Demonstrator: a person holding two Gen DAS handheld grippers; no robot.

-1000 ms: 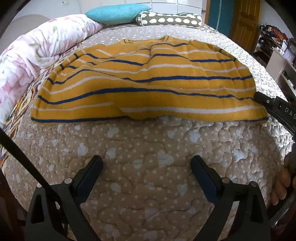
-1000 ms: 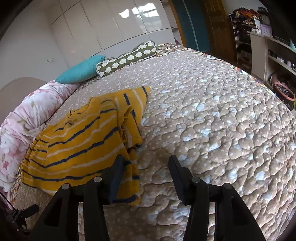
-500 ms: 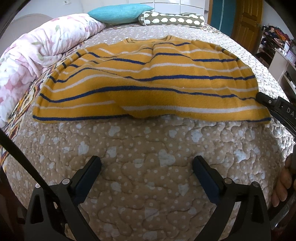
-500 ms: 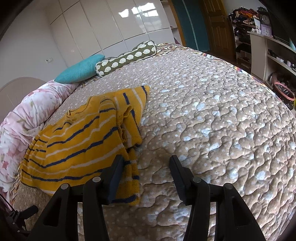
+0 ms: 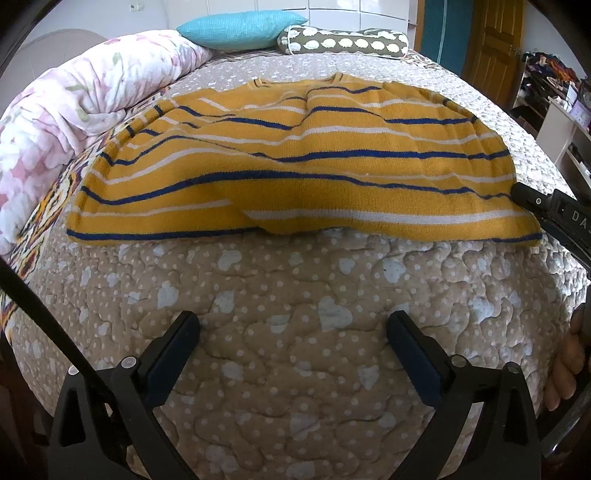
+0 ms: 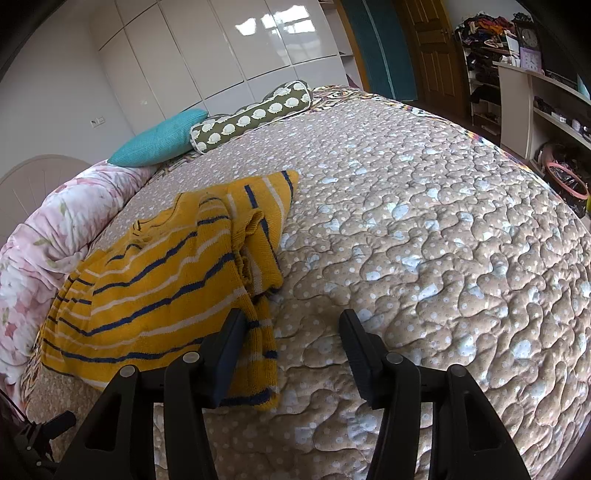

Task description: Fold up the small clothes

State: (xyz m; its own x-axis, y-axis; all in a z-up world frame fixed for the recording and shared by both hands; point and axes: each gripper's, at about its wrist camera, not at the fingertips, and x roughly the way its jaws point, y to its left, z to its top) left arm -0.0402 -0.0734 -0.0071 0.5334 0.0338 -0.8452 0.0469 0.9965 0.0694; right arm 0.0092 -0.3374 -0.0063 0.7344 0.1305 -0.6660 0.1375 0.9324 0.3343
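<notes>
A yellow sweater (image 5: 295, 170) with blue and white stripes lies spread on the bed's beige quilt (image 5: 295, 350); it also shows in the right wrist view (image 6: 159, 288). My left gripper (image 5: 293, 338) is open and empty, over bare quilt short of the sweater's near hem. My right gripper (image 6: 291, 343) is open and empty at the sweater's near right corner, its left finger (image 6: 225, 350) over the fabric edge. The right gripper also shows at the right edge of the left wrist view (image 5: 546, 212), beside the sweater's corner.
A floral duvet (image 5: 74, 96) is bunched along the left side. A teal pillow (image 5: 240, 29) and an olive patterned bolster (image 5: 343, 40) lie at the far end. Shelves (image 6: 546, 110) and a wooden door (image 6: 432, 48) stand to the right.
The left gripper has drawn slightly closer to the sweater, which looks lower and larger in its view. The right gripper has barely moved. Both stay open.
</notes>
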